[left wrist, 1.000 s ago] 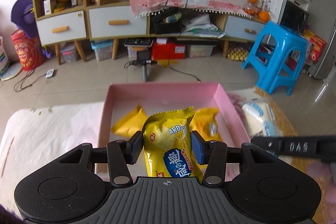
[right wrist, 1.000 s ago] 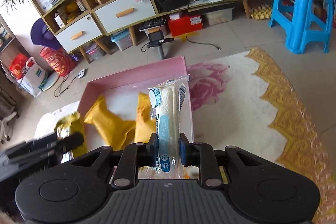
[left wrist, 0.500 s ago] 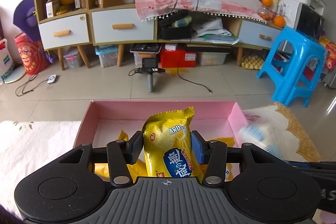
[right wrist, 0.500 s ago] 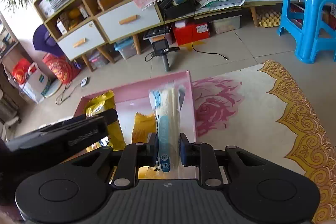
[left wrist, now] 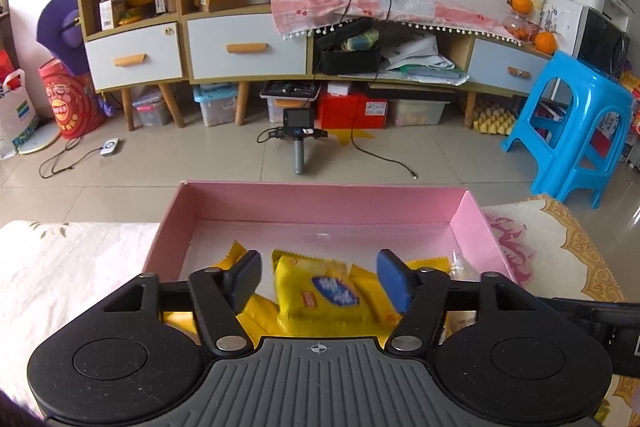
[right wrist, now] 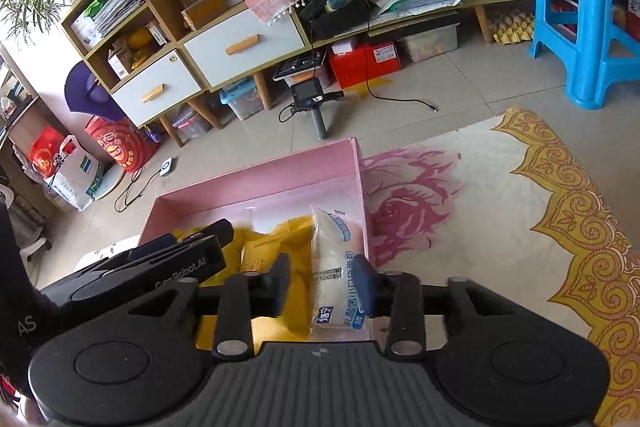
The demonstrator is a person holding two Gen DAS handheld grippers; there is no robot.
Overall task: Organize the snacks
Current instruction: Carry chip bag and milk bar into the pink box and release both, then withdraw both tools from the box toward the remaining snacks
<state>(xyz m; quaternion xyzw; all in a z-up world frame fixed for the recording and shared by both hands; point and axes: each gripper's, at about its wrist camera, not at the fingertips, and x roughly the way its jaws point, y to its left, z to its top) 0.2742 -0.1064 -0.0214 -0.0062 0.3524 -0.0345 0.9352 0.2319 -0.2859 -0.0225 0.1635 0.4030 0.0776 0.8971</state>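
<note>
A pink box (left wrist: 320,189) on the floor holds several yellow snack packets. My left gripper (left wrist: 319,279) hangs over it and its jaws are opening. The yellow packet with a blue label (left wrist: 320,297) lies flat in the box below and between them, with neither pad touching it. In the right wrist view my right gripper (right wrist: 322,285) is over the right end of the pink box (right wrist: 260,183), jaws opening. The white and blue packet (right wrist: 334,263) lies in the box along its right wall, with a clear gap to the left pad. The left gripper (right wrist: 160,267) shows beside it.
The box sits between a white floral cloth (left wrist: 60,267) and a rose-patterned rug (right wrist: 500,207). A handheld camera (left wrist: 298,131) with a cable stands on the tiles beyond. A blue stool (left wrist: 572,131) is at the right, a low cabinet (left wrist: 240,55) along the wall.
Both grippers came in lower over the pink box and their jaws parted. The yellow packet and the white packet left the pads and now lie inside the box.
</note>
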